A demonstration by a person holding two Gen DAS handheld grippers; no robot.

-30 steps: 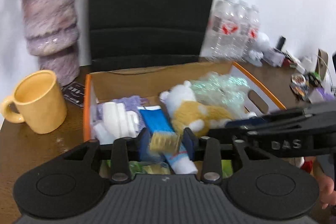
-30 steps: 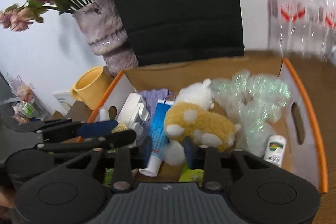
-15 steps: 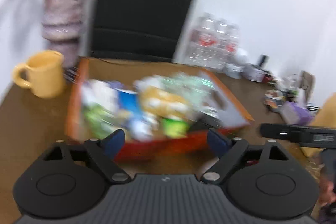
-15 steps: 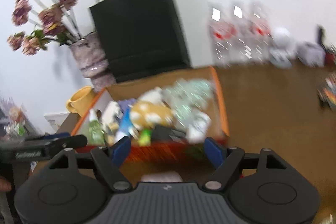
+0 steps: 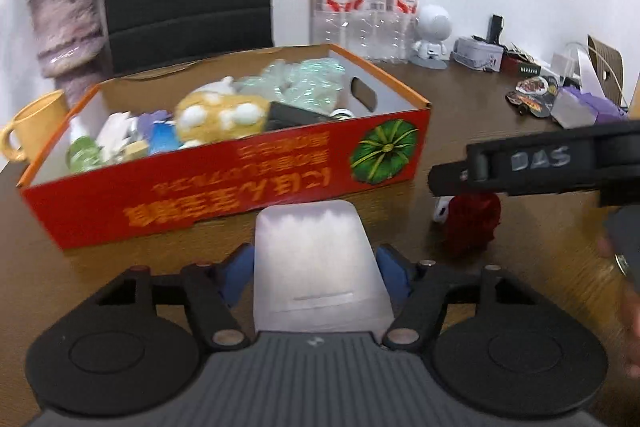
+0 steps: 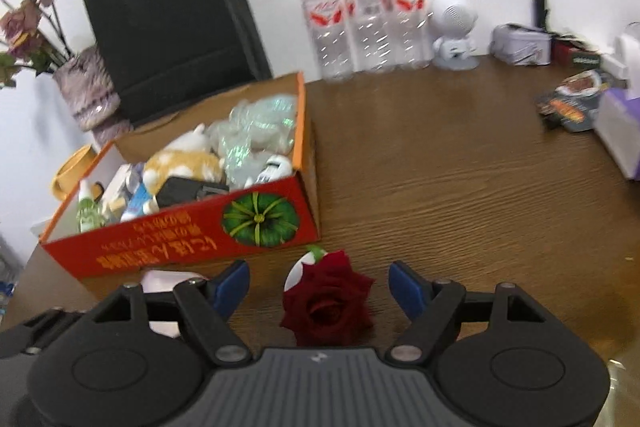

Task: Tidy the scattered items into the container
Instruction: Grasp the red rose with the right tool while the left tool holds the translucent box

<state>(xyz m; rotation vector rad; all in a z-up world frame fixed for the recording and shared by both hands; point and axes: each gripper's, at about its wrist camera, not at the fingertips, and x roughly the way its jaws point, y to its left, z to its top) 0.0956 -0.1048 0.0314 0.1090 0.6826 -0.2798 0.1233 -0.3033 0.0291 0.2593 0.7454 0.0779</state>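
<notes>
Both grippers have withdrawn from above the box since the earlier frames and now sit low over the table on its near side. Left gripper (image 5: 316, 269): jaws apart, blue pads flanking a translucent white case (image 5: 318, 267) that lies on the table just near of the box wall; contact cannot be confirmed. Right gripper (image 6: 319, 283): jaws wide apart, either side of a red rose (image 6: 327, 301) with a small white item (image 6: 295, 274) touching it at the far side.

Orange cardboard box (image 6: 192, 231): contains a yellow plush toy (image 6: 182, 165), iridescent wrap (image 6: 260, 125), a dark pouch (image 6: 184, 189), a green bottle (image 6: 86, 211) and a blue tube (image 6: 138, 201).

Brown wood table (image 6: 460, 167): three water bottles (image 6: 364, 15), a white figurine (image 6: 454, 31), a black bag (image 6: 172, 27), a flower vase (image 6: 86, 87) and a yellow mug (image 5: 34, 131) stand along the far side.
</notes>
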